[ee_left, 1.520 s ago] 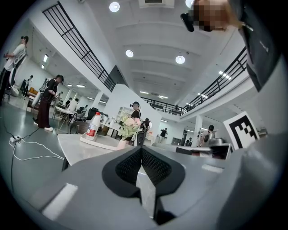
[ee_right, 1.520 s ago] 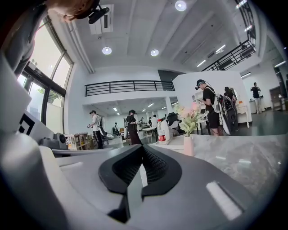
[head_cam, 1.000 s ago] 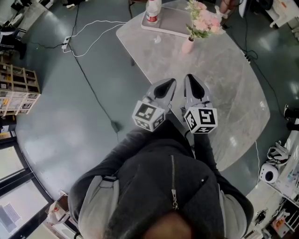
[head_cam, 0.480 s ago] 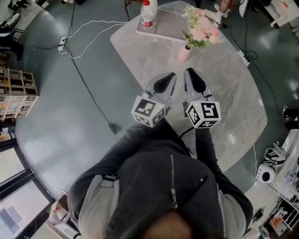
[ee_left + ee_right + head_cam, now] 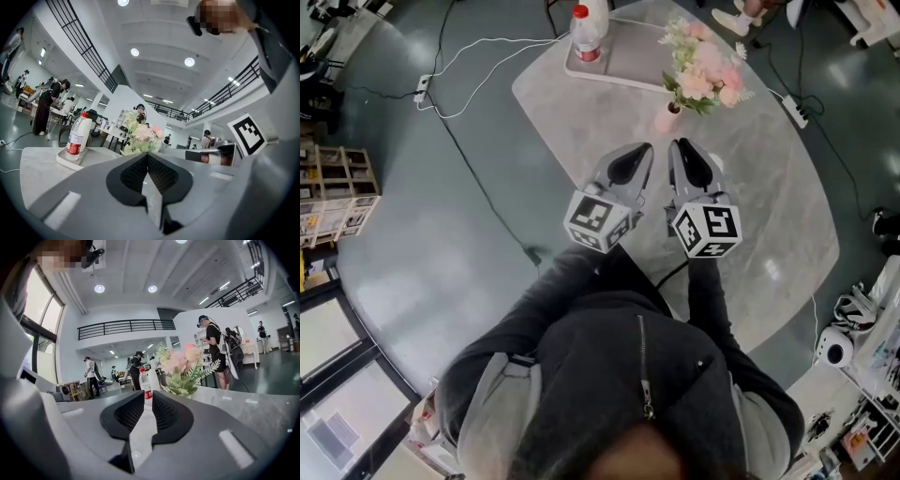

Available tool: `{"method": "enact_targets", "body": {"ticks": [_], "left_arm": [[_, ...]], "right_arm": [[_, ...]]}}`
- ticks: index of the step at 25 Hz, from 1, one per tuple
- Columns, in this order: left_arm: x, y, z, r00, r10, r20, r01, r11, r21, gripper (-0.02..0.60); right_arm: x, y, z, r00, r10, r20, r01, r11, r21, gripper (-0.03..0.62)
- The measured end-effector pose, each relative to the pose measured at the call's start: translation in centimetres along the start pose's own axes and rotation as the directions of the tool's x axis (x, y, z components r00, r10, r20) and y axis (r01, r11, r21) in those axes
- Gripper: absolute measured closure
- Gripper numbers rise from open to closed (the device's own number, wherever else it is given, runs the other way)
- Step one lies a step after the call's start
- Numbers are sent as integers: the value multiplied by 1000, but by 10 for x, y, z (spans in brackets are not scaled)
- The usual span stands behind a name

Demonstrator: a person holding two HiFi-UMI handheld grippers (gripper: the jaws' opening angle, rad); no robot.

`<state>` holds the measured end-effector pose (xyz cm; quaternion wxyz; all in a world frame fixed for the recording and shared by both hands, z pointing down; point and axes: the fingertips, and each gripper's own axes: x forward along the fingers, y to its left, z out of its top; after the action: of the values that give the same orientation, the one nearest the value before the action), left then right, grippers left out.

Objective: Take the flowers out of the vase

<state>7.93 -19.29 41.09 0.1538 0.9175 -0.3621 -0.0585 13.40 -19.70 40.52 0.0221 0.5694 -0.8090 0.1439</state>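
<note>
A bunch of pink flowers [image 5: 703,75] stands in a small pink vase [image 5: 667,117] on the grey marble table [image 5: 769,206]. Both grippers hover side by side over the table's near part, short of the vase and pointing at it. My left gripper [image 5: 630,155] is shut and empty; its tips meet in the left gripper view [image 5: 146,155], with the flowers [image 5: 143,136] straight ahead. My right gripper [image 5: 689,152] has its jaws opening, a narrow gap and nothing between them [image 5: 148,394]; the flowers [image 5: 180,364] are ahead and slightly right. Neither gripper view shows the vase.
A plastic bottle with a red cap [image 5: 584,33] stands on a grey tray [image 5: 628,66] at the table's far edge, left of the flowers. White cables [image 5: 487,56] and a power strip [image 5: 795,111] lie on the floor. A shelf [image 5: 337,187] stands far left. People work in the background.
Both grippers have moved forward over the table together, side by side. The vase and flowers are now closer to their tips.
</note>
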Motion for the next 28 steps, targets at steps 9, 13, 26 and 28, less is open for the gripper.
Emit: {"method": "enact_targets", "body": {"ticks": [9,13,26,28], "left_arm": [[39,23,-7,999,-16,-35,16,1000,4,572],[52,31,-10,999,-24,-44,24,1000,-1,572],[73,58,-28,996,-8,-86,7,1000,-5,572],[73,60,-29,996,-9,-93,8,1000,-5,572]], "right_arm": [[28,-37,-10,997,-67,-42,68,997,26,499],[41,-45,-22,994,-68,-82,71,997,39,422],[71,-65,-45,990,-86,-109,96,992,83,395],[75,-66,-47,989,-97,-115,106,992,73,393]]}}
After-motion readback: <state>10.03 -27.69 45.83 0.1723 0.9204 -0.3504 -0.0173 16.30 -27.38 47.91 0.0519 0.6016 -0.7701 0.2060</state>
